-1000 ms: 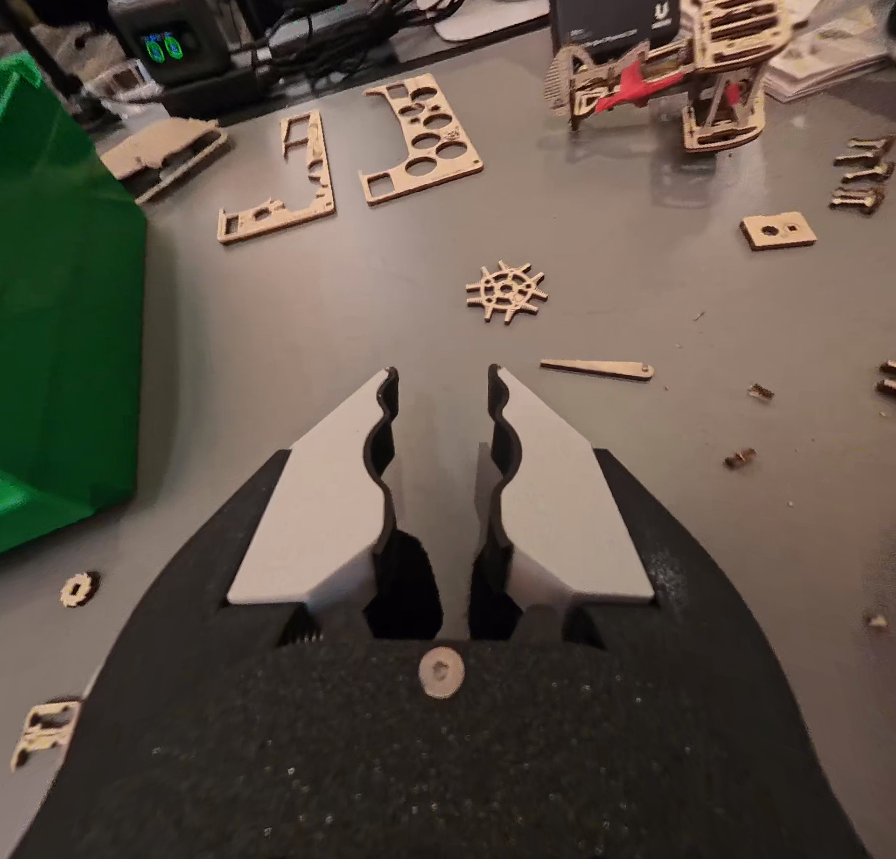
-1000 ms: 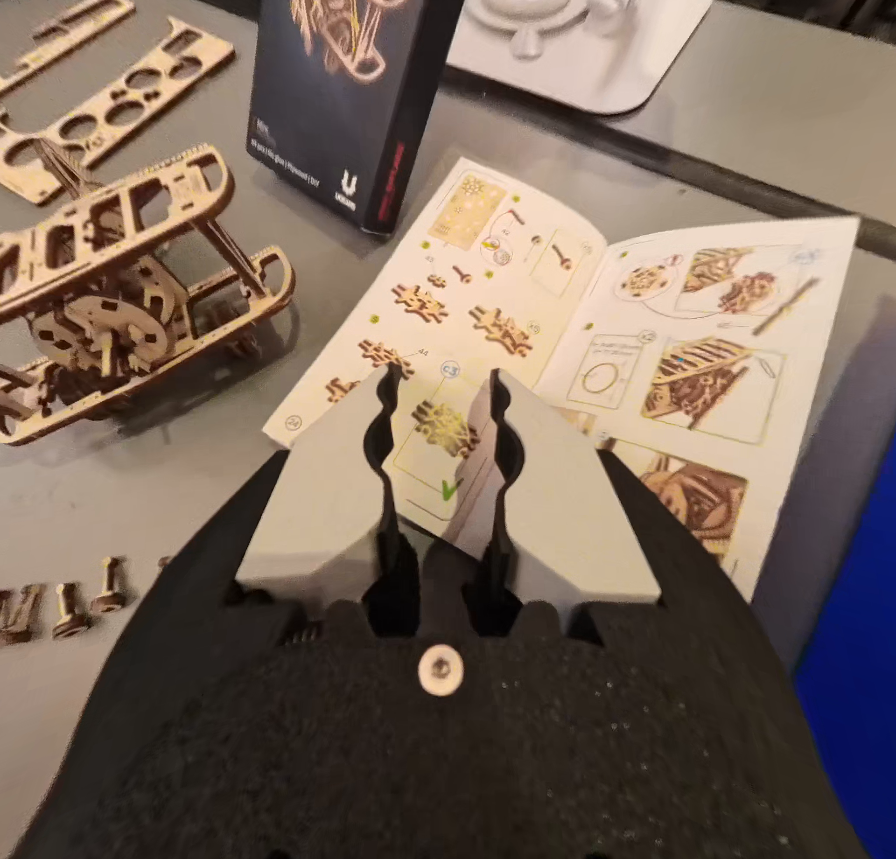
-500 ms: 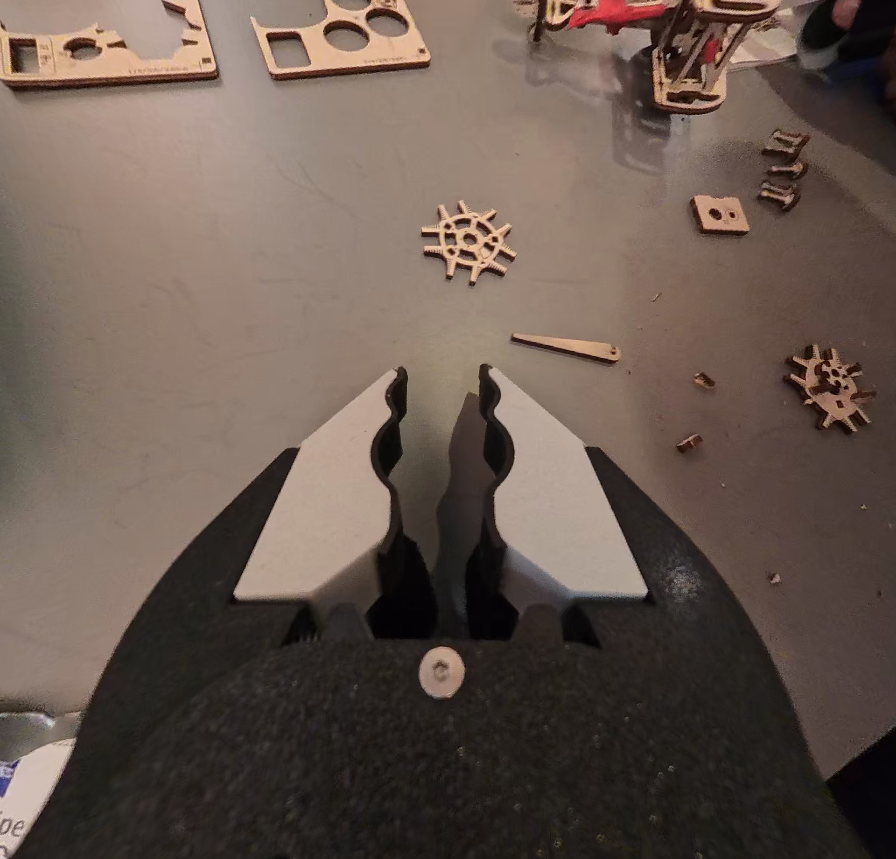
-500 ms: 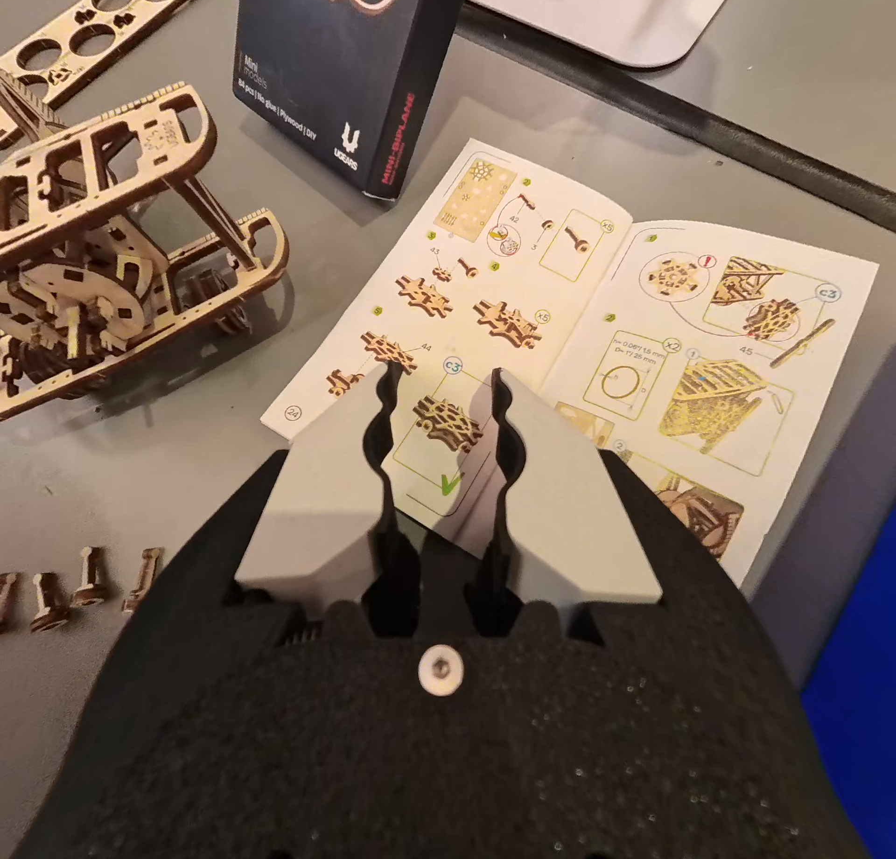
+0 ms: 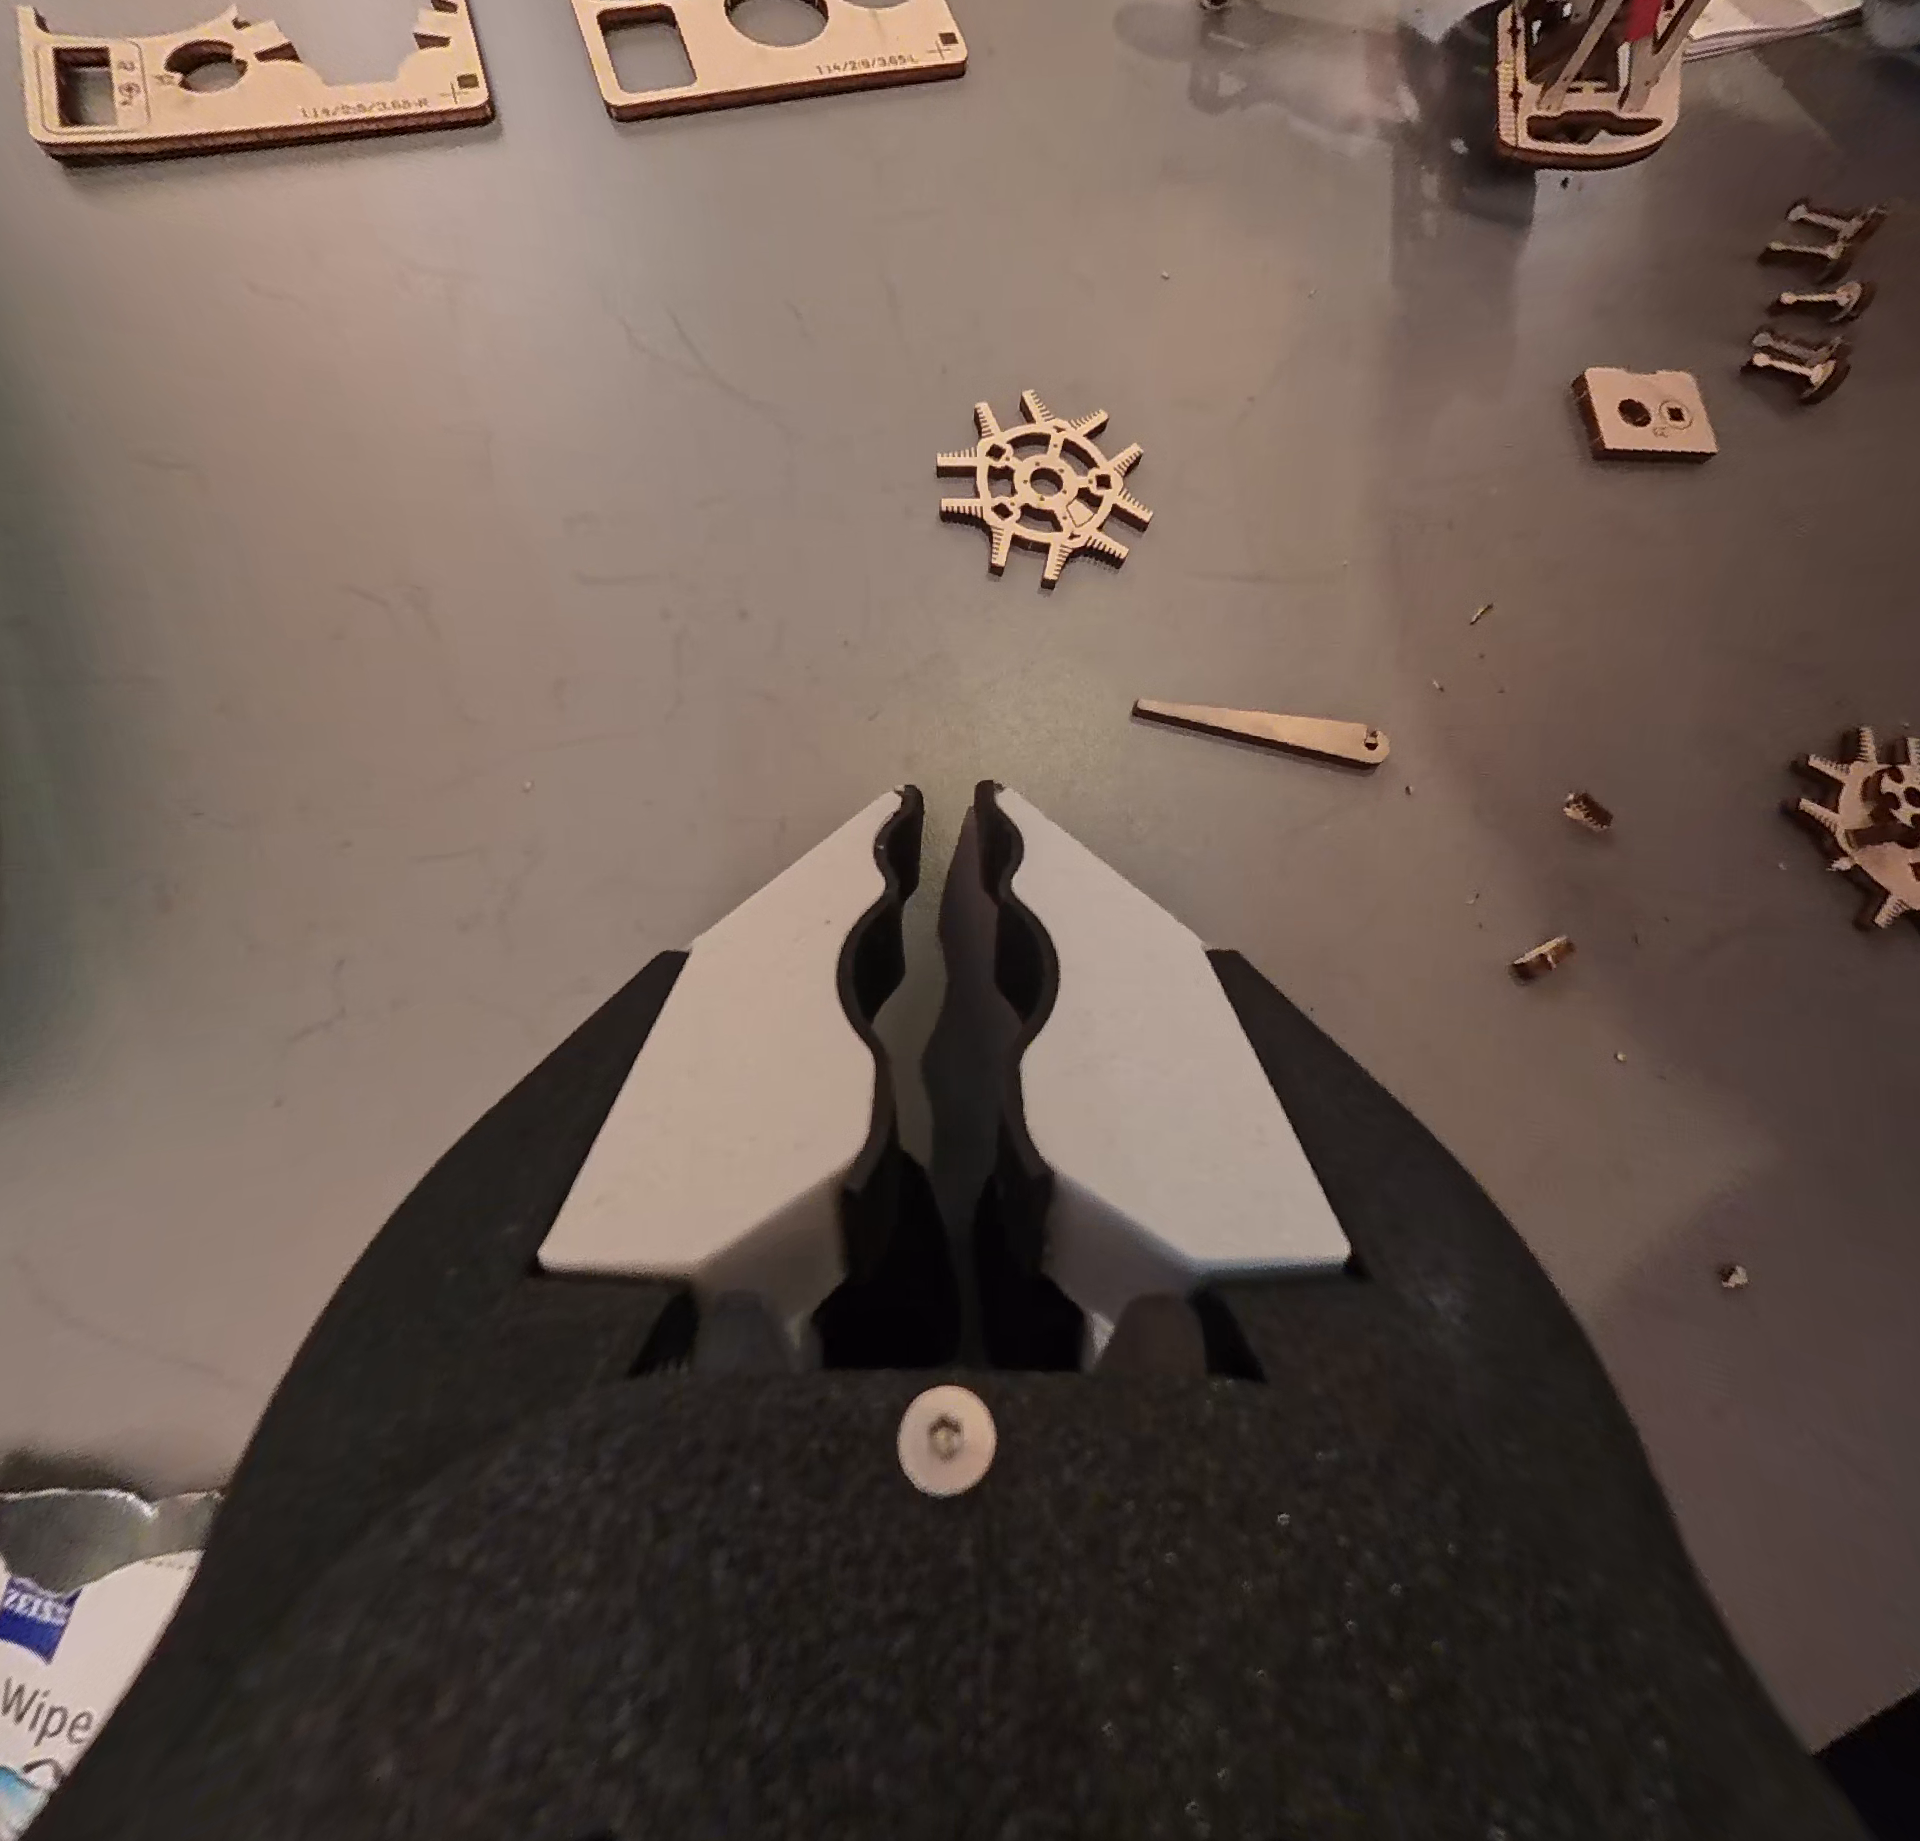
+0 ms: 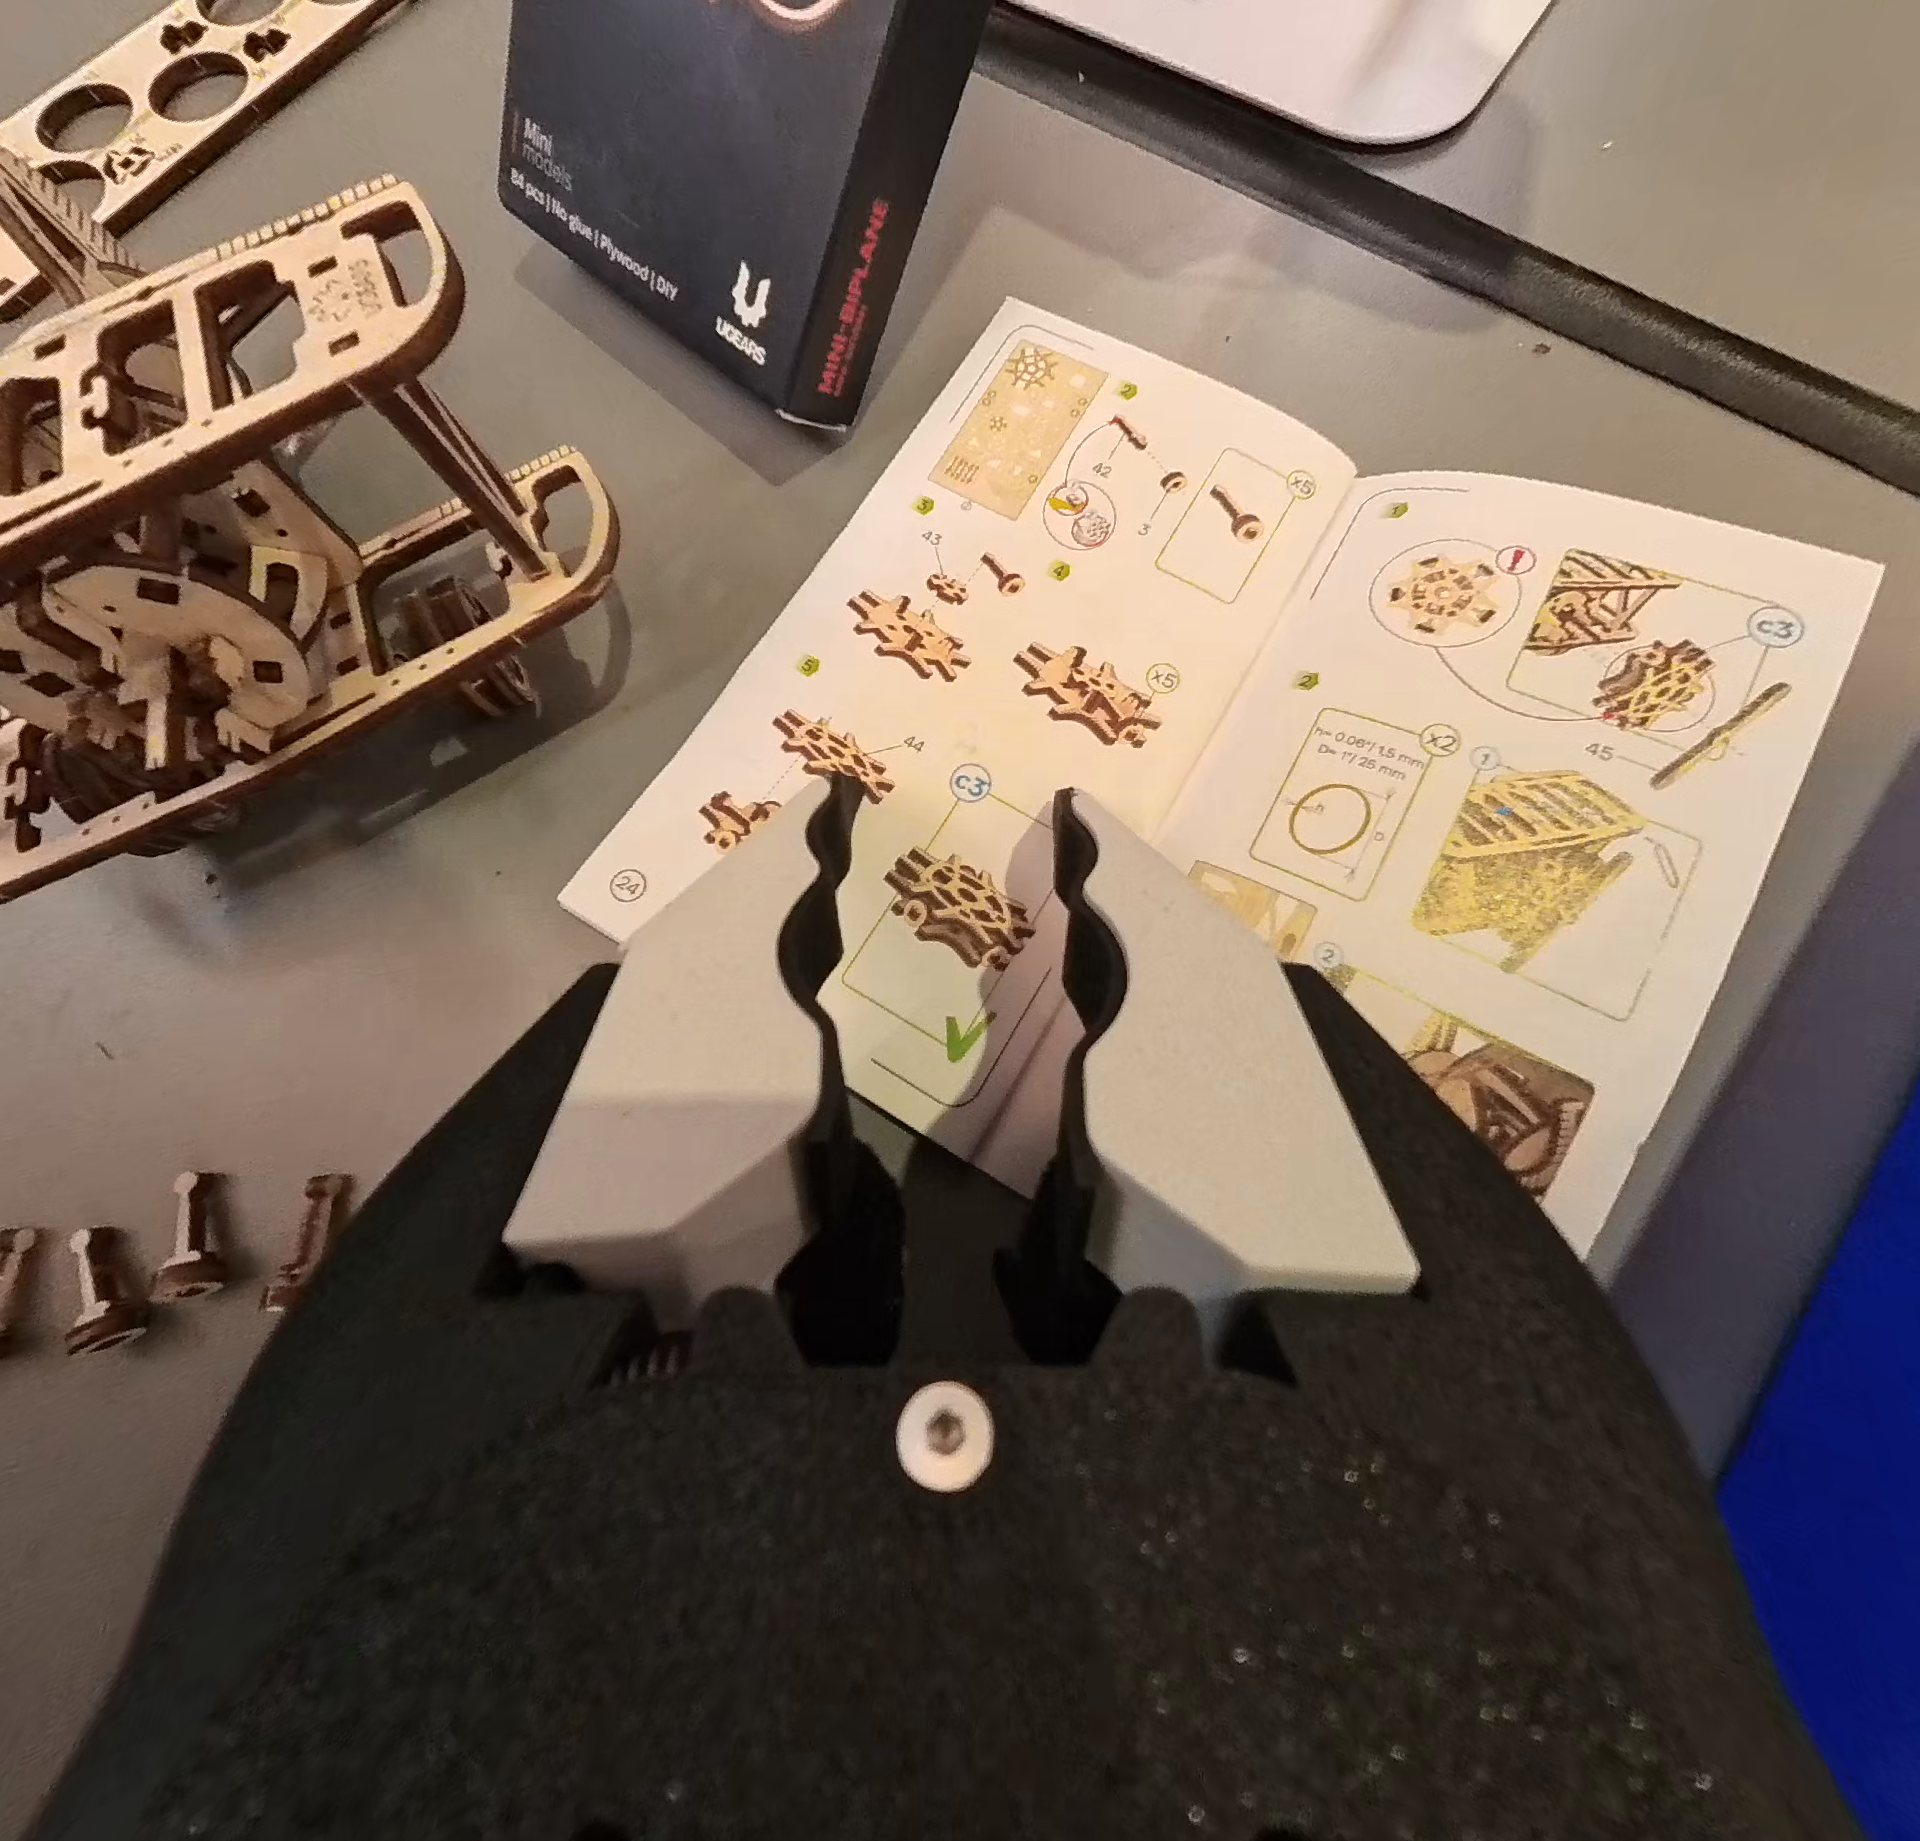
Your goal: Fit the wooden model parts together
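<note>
In the left wrist view a flat wooden gear wheel [image 5: 1042, 487] lies on the grey table [image 5: 520, 565], ahead of my left gripper [image 5: 943, 794]. A thin pointed wooden stick [image 5: 1262, 733] lies just to its right. The left jaws are nearly together with a thin gap and hold nothing. A second gear [image 5: 1870, 835] lies at the right edge. The part-built wooden biplane [image 5: 1579, 35] stands far right; it also shows in the right wrist view [image 6: 239, 544]. My right gripper [image 6: 945, 799] is open and empty above the open instruction booklet [image 6: 1247, 700].
Two punched-out plywood sheets [image 5: 255, 77] [image 5: 769, 25] lie at the back. Small wooden pins [image 5: 1813, 300] [image 6: 145, 1261], a small square plate [image 5: 1642, 412] and wood scraps lie loose. A dark kit box [image 6: 748, 160] stands behind the booklet. A wipe packet [image 5: 62, 1635] lies near left. Spacing between my two grippers at the tips: around 40 cm. Between my left fingertips and the thin pointed wooden stick [image 5: 1262, 733] there is roughly 6 cm.
My left gripper has moved forward and lower over the table and its jaws have narrowed; the green box has left its view. My right gripper has shifted slightly over the booklet, still open.
</note>
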Available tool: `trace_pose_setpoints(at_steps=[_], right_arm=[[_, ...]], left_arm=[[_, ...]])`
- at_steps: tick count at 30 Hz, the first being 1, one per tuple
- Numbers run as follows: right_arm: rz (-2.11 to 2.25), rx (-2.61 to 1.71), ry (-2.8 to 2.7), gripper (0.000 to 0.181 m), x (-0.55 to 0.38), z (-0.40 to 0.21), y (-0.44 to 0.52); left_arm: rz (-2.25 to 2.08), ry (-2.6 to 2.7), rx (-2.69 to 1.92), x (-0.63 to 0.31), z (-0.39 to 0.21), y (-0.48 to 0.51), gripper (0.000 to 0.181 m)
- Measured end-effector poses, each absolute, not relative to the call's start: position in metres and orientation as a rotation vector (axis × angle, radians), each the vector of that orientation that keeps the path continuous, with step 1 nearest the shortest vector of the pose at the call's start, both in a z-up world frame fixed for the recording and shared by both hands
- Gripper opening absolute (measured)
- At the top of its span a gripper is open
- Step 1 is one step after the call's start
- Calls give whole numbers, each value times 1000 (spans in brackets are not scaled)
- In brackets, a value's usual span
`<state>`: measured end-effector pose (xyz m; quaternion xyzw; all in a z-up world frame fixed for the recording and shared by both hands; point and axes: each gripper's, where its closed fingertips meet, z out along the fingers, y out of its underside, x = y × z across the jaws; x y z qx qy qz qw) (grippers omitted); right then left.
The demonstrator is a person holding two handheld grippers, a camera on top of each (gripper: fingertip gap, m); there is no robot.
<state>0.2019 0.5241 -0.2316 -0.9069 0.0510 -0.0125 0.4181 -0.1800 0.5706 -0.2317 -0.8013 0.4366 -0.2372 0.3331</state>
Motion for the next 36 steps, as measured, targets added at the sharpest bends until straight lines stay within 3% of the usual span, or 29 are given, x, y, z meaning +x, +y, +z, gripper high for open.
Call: trace_pose_setpoints(at_steps=[36], right_arm=[[-27, -2275, 131, 38, 202, -232, 524]], left_arm=[[-552, 1145, -2078, -180, -233, 574, 3]])
